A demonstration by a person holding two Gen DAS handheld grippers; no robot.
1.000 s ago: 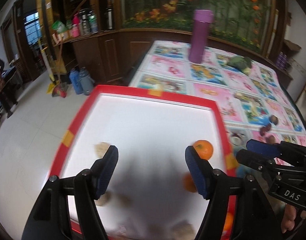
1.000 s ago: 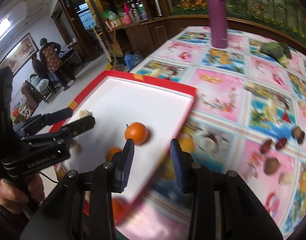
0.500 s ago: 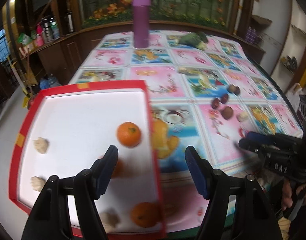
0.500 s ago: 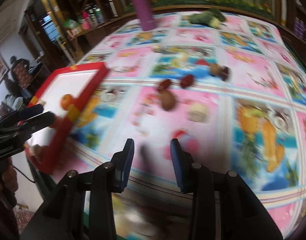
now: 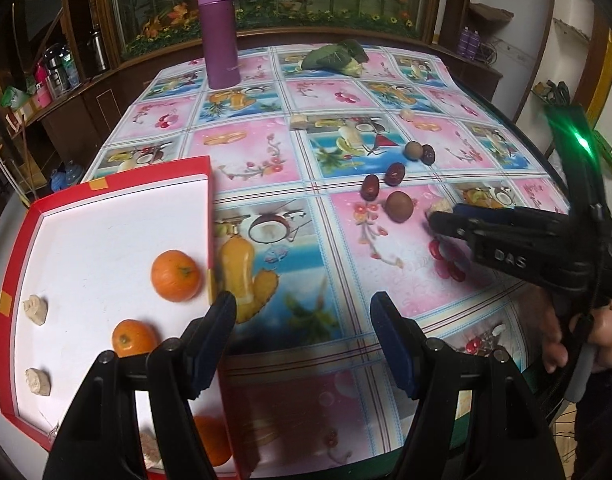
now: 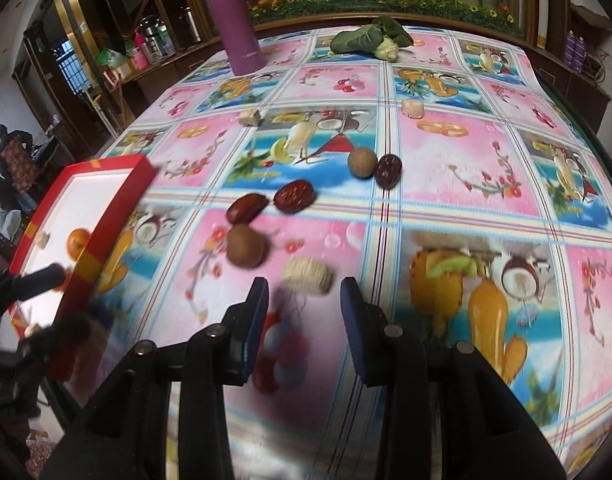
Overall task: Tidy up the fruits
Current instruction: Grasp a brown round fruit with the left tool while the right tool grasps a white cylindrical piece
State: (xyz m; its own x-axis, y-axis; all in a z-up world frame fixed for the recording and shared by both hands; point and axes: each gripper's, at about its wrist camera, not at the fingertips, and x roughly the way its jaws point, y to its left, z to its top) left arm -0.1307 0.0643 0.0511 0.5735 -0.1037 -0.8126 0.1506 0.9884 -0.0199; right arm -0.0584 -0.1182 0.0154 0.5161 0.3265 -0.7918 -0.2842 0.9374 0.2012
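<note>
A red-rimmed white tray [image 5: 208, 200] lies at the table's left edge and holds oranges [image 5: 175, 275] and pale ginger pieces [image 5: 35, 309]; it also shows in the right wrist view [image 6: 117, 208]. Red dates [image 6: 293, 195], brown round fruits [image 6: 246, 245] and a pale chunk [image 6: 308, 276] lie loose on the patterned cloth. My left gripper [image 5: 303, 320] is open and empty over the tray's right edge. My right gripper [image 6: 303, 298] is open and empty, just short of the pale chunk; it shows in the left wrist view [image 5: 446, 220] beside a brown fruit [image 5: 399, 207].
A purple flask [image 5: 218, 32] stands at the far side of the table. A leafy green vegetable [image 5: 338, 58] lies to its right. Pale chunks [image 6: 412, 108] lie mid-table. Wooden cabinets surround the table, and a person [image 6: 13, 160] is at far left.
Both grippers have swung right, from over the tray toward the loose fruits on the cloth. The right gripper now hovers close to the pale chunk. Both stay open and empty.
</note>
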